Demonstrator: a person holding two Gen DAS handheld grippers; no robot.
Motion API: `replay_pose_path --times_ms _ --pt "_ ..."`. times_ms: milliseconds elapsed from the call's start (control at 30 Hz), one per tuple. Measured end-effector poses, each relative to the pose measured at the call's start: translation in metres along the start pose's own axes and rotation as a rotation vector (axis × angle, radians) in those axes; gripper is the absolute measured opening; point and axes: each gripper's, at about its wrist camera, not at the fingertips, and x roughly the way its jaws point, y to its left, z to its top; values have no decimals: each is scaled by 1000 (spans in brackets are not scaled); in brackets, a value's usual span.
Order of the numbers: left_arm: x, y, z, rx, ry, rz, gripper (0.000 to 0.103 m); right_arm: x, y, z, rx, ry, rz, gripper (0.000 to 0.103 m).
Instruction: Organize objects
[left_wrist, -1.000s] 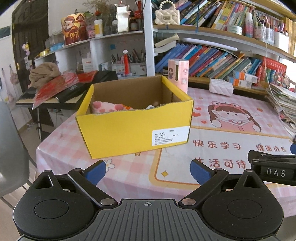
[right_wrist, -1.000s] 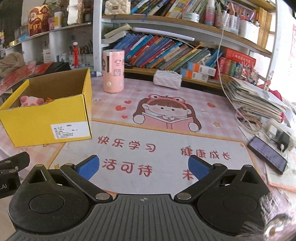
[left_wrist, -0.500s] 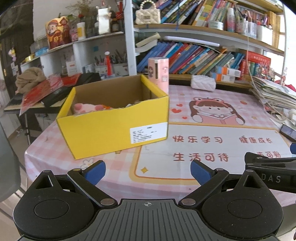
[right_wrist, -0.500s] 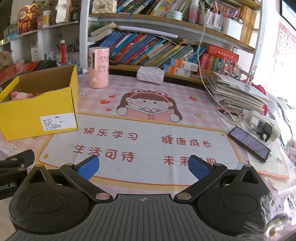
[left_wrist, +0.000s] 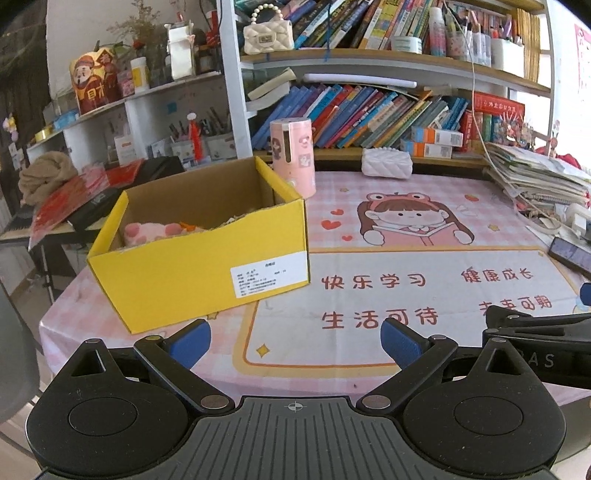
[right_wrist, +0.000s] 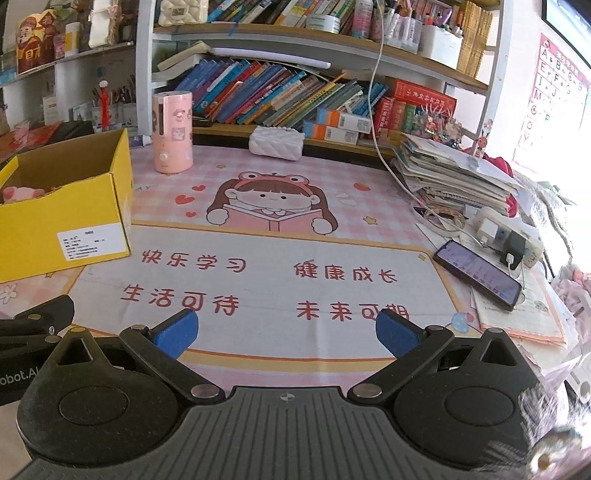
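A yellow cardboard box (left_wrist: 199, 269) stands open on the left of the pink table mat (left_wrist: 406, 295). A pink plush toy (left_wrist: 147, 232) and other small items lie inside it. The box also shows in the right wrist view (right_wrist: 66, 221). My left gripper (left_wrist: 295, 339) is open and empty, held above the table's front edge, in front of the box. My right gripper (right_wrist: 284, 330) is open and empty, above the mat's front edge, right of the box. A pink cylindrical container (right_wrist: 173, 132) and a white quilted pouch (right_wrist: 276, 142) stand at the back.
A bookshelf (right_wrist: 295, 92) full of books runs along the back. A stack of papers (right_wrist: 454, 177), a power strip (right_wrist: 509, 236) with cables and a phone (right_wrist: 476, 273) lie at the right. A side table with red items (left_wrist: 74, 199) stands left of the box.
Both grippers have pulled back and swung right, so the box now sits further left and smaller in both views. Both stay open and empty.
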Motion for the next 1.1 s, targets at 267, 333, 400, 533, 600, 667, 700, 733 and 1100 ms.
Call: replay_pose_path --times_ms 267,333,400,533,600,667,700,733,1100 --pt "-5 -6 -1 1 -2 66 100 4 -1 -2 21 14 -9 103" --pt "-7 -6 -5 -10 6 81 100 4 0 -4 18 26 -10 103" --pt "-8 -5 -8 -14 12 86 100 4 1 -6 16 34 -10 103" --pt "-9 -4 -11 -14 24 95 100 2 2 -8 17 35 -12 103" --pt "-11 -3 -13 -16 24 100 100 2 2 -9 15 33 -13 103" --pt "-11 -3 -13 -14 22 104 100 1 3 -9 13 33 -13 103" --pt "-12 -3 -13 -13 21 106 100 0 3 -10 14 33 -14 103" --pt "-12 -3 -14 -13 20 106 100 0 3 -9 14 33 -14 103" --pt "-12 -2 -15 -16 21 106 100 -1 4 -10 13 32 -15 103"
